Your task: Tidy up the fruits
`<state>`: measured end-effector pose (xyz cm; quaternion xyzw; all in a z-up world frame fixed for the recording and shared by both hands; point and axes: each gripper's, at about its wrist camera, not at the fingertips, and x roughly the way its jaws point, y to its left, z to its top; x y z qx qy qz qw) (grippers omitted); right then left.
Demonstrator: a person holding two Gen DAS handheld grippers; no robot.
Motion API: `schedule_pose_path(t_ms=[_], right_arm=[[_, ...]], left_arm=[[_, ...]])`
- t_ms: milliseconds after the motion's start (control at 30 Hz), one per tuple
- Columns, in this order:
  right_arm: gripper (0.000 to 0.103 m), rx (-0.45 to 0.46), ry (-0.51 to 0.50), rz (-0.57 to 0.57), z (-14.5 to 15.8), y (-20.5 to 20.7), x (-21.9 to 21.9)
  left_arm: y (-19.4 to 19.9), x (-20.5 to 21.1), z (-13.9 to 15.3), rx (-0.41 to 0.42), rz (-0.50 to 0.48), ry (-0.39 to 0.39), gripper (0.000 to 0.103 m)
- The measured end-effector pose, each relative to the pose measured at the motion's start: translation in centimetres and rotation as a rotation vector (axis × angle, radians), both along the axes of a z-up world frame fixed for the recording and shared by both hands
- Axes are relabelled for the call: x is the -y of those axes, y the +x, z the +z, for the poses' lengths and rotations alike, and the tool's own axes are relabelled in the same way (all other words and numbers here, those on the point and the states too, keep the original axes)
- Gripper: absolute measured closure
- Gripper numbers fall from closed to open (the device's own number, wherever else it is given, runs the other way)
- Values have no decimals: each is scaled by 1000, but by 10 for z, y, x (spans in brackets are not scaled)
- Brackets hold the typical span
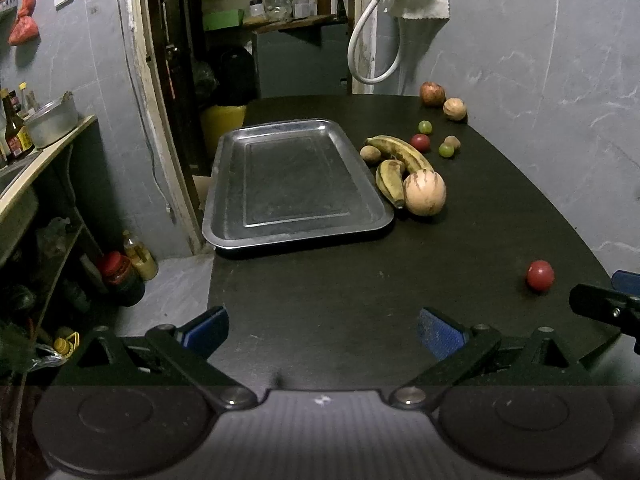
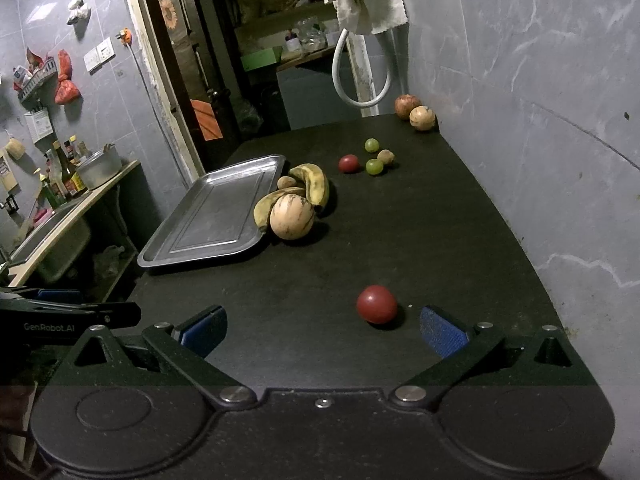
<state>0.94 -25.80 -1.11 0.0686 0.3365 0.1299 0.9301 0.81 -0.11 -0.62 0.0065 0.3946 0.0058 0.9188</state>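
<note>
An empty steel tray [image 1: 296, 184] [image 2: 212, 216] lies on the black table [image 1: 360, 300]. Right of it sit two bananas [image 1: 400, 156] [image 2: 316, 184], a striped tan melon [image 1: 425, 192] [image 2: 292, 216] and a small brown fruit [image 1: 370, 155]. Farther back lie a small red fruit [image 1: 421, 142], two green grapes [image 1: 425, 127] [image 2: 374, 166], an apple [image 1: 432, 94] and a tan round fruit [image 1: 455, 109]. A lone red fruit [image 1: 540, 275] [image 2: 377, 304] rests just ahead of my right gripper [image 2: 324, 330], which is open. My left gripper [image 1: 324, 330] is open over bare table.
A grey tiled wall [image 2: 540, 120] borders the table's right side. Left of the table is a drop to the floor with jars and bottles [image 1: 120, 276], and a counter with a pot [image 1: 52, 120]. A doorway [image 1: 240, 40] opens behind the table.
</note>
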Motion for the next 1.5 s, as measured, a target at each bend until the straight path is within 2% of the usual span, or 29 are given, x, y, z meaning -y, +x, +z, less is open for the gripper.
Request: schedule_pose_path(t_ms=[600, 900, 1067, 1200, 1333, 1500], right_arm=[[0, -78, -9, -59, -13, 12, -11], [1, -94, -30, -135, -15, 23, -25], [1, -121, -110, -213, -22, 26, -38], [1, -104, -182, -266, -23, 28, -51], [1, -116, -224, -285, -23, 37, -59], [3, -113, -239, -257, -27, 49, -61]], left_arm=[[25, -6, -12, -66, -51, -9, 1], [62, -26, -21, -101, -166, -23, 1], [91, -36, -20, -95, -281, -33, 1], [113, -32, -20, -53, -424, -32, 1], [133, -14, -17, 4, -591, 33, 1], [153, 11, -16, 26, -728, 97, 1]])
